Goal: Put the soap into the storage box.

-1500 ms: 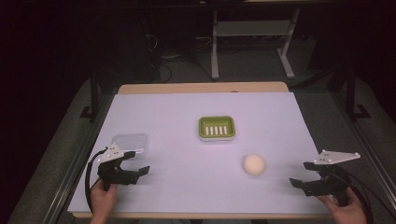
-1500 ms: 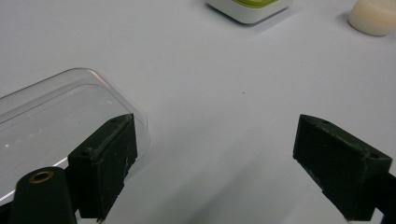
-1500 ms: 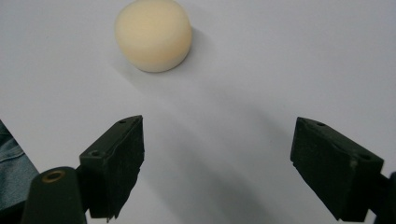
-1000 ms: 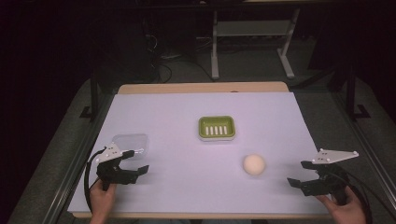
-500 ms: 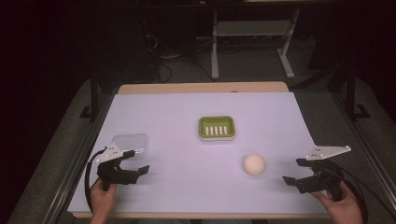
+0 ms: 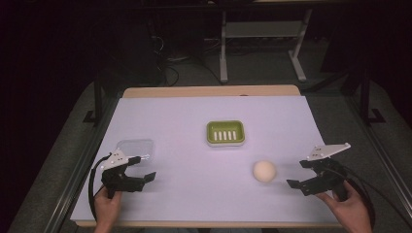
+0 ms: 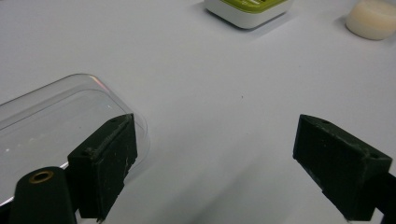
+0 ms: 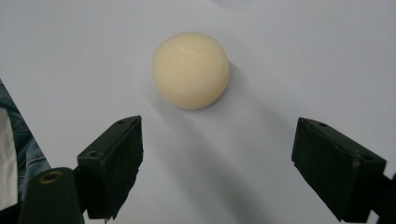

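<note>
The right gripper – jaws spread wide, holding nothing – faces the soap: probably light, firm, slippery – grip its rounded sides.

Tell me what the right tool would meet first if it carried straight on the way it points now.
Most likely the round cream soap. The right tool is open, its jaws set wide, and the soap lies just ahead between their lines with bare table in the gap. Height above the surface is hard to judge.
</note>
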Available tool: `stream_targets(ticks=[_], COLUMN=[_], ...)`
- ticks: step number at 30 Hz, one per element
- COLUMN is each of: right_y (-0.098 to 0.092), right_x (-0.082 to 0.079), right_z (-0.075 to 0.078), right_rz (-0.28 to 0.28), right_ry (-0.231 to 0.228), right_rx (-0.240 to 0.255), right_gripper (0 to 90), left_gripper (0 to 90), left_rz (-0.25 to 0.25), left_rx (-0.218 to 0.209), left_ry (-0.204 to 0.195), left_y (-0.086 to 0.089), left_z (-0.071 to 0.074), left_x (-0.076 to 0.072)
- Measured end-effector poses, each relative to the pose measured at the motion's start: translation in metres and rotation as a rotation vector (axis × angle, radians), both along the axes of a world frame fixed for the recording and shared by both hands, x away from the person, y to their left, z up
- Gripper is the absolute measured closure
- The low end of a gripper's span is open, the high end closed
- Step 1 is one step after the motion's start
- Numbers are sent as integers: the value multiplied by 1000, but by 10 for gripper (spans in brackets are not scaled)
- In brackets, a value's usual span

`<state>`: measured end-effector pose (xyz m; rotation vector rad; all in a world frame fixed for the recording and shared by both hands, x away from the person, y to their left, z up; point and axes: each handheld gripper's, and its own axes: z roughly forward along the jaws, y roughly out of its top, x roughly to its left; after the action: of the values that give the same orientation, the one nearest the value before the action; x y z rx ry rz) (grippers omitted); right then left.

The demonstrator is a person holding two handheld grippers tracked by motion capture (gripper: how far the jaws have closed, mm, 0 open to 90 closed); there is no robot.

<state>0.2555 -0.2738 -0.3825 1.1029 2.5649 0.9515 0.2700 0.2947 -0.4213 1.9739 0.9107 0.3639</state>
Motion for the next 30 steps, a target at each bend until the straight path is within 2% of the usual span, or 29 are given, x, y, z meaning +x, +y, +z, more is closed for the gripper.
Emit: stream_targets(ticks=[6, 7, 13, 18, 30], right_y=[5, 6, 17, 30, 52], right_x=[5, 5, 13, 23, 42], right_z=[3, 4, 10, 12, 15], right_rz=[25, 19, 58, 74, 118], right_ry=[10, 23, 22, 62, 63], right_rx=[-20, -22, -32, -79, -88], right_gripper=[152, 152, 147, 139, 140], left_gripper=[129, 129, 129, 129, 129], left_rz=[3, 4, 2, 3, 0], left_rx=[-1, -1, -2, -1, -4], left_ry=[0, 1, -8, -8, -11], left_y=[0, 0, 1, 3, 2], left_z=[0, 0, 1, 1, 2], left_x=[0, 0, 0, 0, -1])
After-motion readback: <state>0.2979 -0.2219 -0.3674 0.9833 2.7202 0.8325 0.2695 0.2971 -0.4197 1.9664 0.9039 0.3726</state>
